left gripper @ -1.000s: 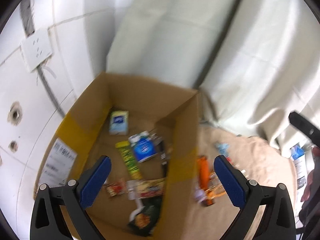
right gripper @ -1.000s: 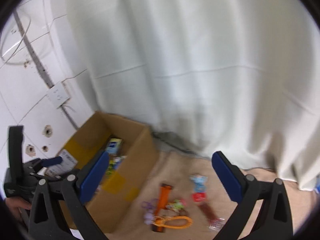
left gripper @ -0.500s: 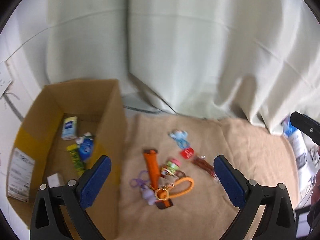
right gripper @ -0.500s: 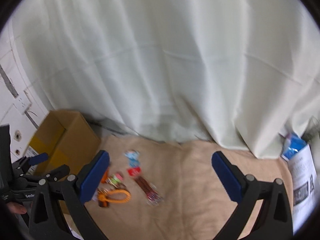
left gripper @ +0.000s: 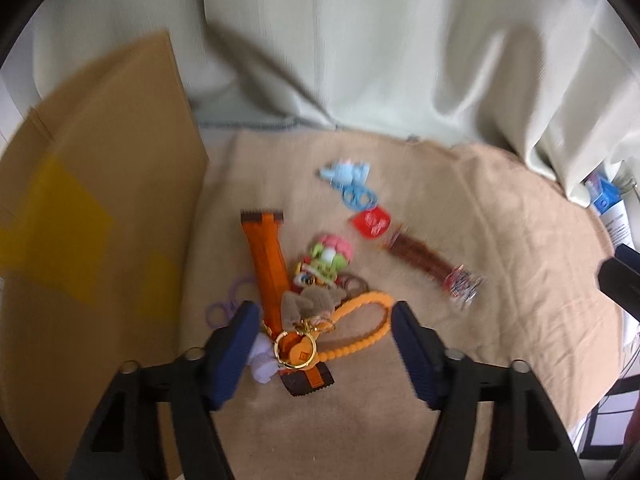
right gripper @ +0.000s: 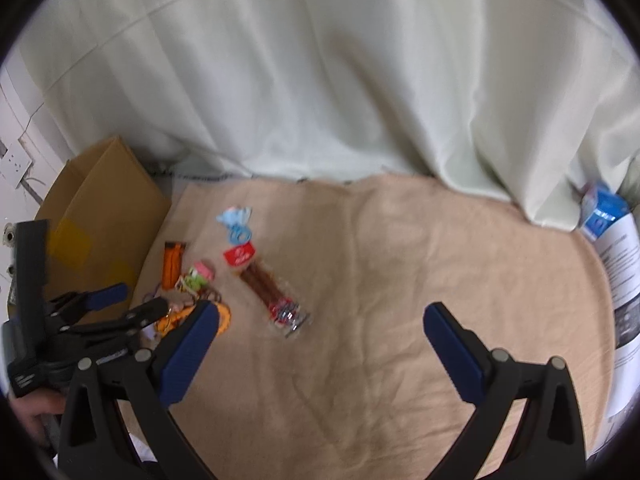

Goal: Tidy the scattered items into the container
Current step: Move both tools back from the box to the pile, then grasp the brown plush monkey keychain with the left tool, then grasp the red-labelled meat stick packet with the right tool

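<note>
Your left gripper (left gripper: 320, 334) sits low in the middle of the left wrist view, jaws spread wide and clamped on nothing. Between its blue pads (left gripper: 236, 350) lies the near end of a heap of small things: a gold ring clasp (left gripper: 295, 350) on an orange beaded loop strap (left gripper: 360, 330), a tan plush charm (left gripper: 310, 304), and the dark end of a long orange packet (left gripper: 268, 264) that runs up the frame. You cannot tell whether the pads touch any of it; the view is blurred. Just left of the heap lie purple hair ties (left gripper: 228, 300), and just above it a pink and green toy figure (left gripper: 330, 256). Further up and right lie a red sachet (left gripper: 372, 222), a light blue charm with rings (left gripper: 352, 184) and a clear pack of brown sticks (left gripper: 424, 262). All rest on a tan cloth (left gripper: 500, 280). The cardboard box (left gripper: 92, 216) fills the left side of the frame, its outer wall just beside the heap.

Your right gripper (right gripper: 318, 334) is at the bottom of the right wrist view, jaws wide apart and empty, above bare cloth well right of the items. A white curtain (right gripper: 320, 80) hangs along the top. Printed papers (right gripper: 620, 276) lie at the right edge.
</note>
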Available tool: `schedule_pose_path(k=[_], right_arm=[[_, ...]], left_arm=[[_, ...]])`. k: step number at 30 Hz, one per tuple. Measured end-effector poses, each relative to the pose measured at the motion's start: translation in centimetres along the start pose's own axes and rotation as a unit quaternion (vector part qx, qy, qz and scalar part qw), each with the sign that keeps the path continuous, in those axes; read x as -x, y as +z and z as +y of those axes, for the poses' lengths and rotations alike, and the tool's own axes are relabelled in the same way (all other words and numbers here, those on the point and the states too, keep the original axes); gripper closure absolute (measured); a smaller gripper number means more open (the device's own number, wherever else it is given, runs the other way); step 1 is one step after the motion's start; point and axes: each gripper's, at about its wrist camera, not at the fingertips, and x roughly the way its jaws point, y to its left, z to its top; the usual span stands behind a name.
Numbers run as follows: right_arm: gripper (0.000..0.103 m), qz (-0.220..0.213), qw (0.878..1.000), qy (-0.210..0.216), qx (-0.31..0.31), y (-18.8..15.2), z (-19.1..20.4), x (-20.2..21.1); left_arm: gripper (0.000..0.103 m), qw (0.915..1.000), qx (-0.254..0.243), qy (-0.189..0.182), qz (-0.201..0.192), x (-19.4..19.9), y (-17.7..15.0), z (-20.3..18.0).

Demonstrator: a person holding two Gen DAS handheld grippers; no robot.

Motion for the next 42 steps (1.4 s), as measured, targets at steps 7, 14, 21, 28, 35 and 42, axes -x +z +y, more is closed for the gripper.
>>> schedule_pose_path(k=[7, 14, 21, 28, 35, 42], right_arm=[[0.000, 0.021, 1.000, 0.009, 0.011, -0.9, 0.9, -1.3], [0.000, 0.035, 0.999, 0.016, 0.019, -0.8, 1.6, -2.6], [0.000, 0.052, 0.998, 0.014, 0.043, -0.7, 2.1, -5.1], [0.002, 0.068, 0.992, 0.023, 0.099, -0.2, 4.0, -8.6], [0.018, 0.113, 0.985, 0.031, 0.127, 0.0, 5.3, -12.7], [0.029, 0.137, 0.978, 0.022, 0.157, -0.5, 6.1, -14.4]], left_arm=[[0.039, 0.9997, 0.018, -0.008, 0.017, -2.6, -0.1, 0.1], [0.057, 0.9990, 0.035, 0.004, 0.028, -4.1, 0.5, 0.6], [0.066, 0.9992, 0.030, -0.010, 0.026, -3.5, 0.6, 0.8], [0.066, 0.9989, 0.039, -0.024, 0.008, -0.7, -0.6, 2.3], [0.066, 0.9992, 0.032, -0.016, -0.017, 1.2, -0.7, 2.6], [0.066, 0.9991, 0.032, -0.022, -0.019, 2.0, -1.0, 2.7]])
